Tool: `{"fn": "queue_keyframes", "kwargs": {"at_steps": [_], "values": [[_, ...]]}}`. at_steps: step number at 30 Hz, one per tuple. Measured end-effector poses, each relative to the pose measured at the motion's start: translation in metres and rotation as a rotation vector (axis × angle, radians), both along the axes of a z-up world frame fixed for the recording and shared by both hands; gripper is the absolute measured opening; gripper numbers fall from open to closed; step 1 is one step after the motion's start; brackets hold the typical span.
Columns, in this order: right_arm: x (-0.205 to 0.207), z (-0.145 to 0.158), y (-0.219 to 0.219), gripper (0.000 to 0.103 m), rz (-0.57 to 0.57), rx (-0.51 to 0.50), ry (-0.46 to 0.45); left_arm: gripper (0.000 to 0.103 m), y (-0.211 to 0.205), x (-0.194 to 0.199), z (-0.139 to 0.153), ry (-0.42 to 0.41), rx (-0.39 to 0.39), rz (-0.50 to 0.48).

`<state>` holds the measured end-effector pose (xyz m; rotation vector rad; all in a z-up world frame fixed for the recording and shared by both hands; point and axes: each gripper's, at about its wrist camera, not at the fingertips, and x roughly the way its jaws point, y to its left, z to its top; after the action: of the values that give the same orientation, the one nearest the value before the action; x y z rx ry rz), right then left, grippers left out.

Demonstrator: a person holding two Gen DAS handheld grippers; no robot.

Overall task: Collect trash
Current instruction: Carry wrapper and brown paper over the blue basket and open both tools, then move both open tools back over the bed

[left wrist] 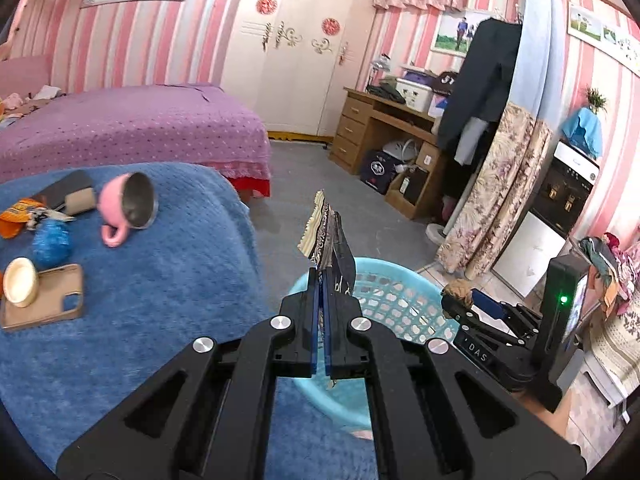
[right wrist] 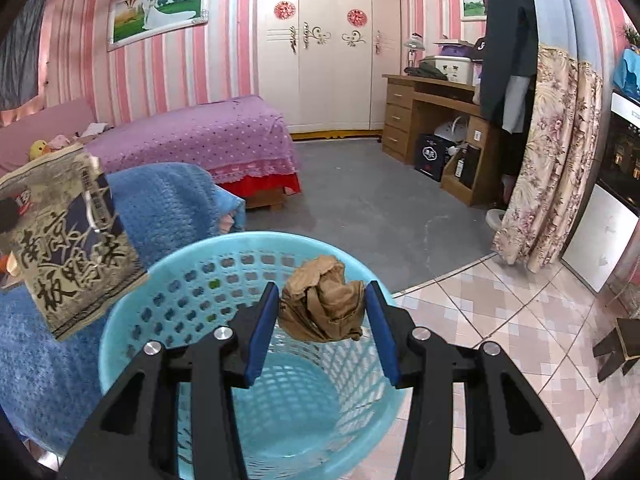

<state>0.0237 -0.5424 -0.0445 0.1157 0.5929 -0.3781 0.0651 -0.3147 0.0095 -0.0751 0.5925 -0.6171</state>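
So both grippers are over the light blue laundry-style basket (right wrist: 168, 280) that sits on the floor right against the edge of the blue blanket (left wrist: 160, 280). The left gripper (left wrist: 321, 280) has its jaws pressed together on a flat snack wrapper (left wrist: 328, 236) with dark print on it, and the wrapper sticks up past the fingertips, above the basket's near rim. The right gripper (right wrist: 322, 300) is clamped on a crumpled brown paper ball (right wrist: 324, 304), jaws partway apart with the wad wedged between the blue pads (right wrist: 262, 328), hanging right over the basket opening. The basket looks empty inside from the right wrist view. Back on the blanket's left side there's more stuff: a tipped-over pink mug (left wrist: 124, 208), a blue crinkly ball (left wrist: 51, 242), an orange snack bag (left wrist: 16, 220), a brown phone case (left wrist: 44, 300) with a small cream bowl (left wrist: 20, 286) lying on its corner, a dark flat thing and a cardboard roll (left wrist: 80, 200) near the far edge. Nothing sits between the grippers and the basket. Behind it all there's a purple bed (left wrist: 132, 128), a wooden desk (left wrist: 384, 124) and a floral curtain (right wrist: 552, 152) off to the right
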Motion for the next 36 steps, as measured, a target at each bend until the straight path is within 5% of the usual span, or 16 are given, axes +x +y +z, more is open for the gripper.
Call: {"fn": "queue_keyframes", "kwargs": {"at_steps": [8,9,13,19,26,33,36], "values": [[-0.001,-0.009,-0.020,0.045,-0.023,0.049,-0.001,0.002,-0.044,0.033,-0.040,0.056,0.107,-0.008],[-0.001,-0.010,-0.021,0.045,-0.023,0.051,-0.001,0.009,-0.046,0.035,-0.044,0.064,0.116,-0.011],[0.002,-0.014,-0.022,0.045,-0.020,0.062,0.001,0.070,-0.040,0.036,-0.048,0.024,0.143,0.044],[0.007,-0.016,-0.018,0.045,-0.013,0.055,0.009,0.086,-0.011,0.047,-0.048,-0.019,0.185,0.120],[0.011,-0.010,-0.007,0.051,-0.026,0.036,-0.012,0.092,0.022,0.051,-0.040,-0.040,0.193,0.179],[0.017,0.003,0.017,0.088,-0.062,-0.031,-0.045,0.097,0.068,0.048,-0.022,-0.058,0.168,0.236],[0.020,0.010,0.027,0.095,-0.075,-0.039,-0.068,0.097,0.087,0.045,-0.020,-0.065,0.169,0.258]]}}
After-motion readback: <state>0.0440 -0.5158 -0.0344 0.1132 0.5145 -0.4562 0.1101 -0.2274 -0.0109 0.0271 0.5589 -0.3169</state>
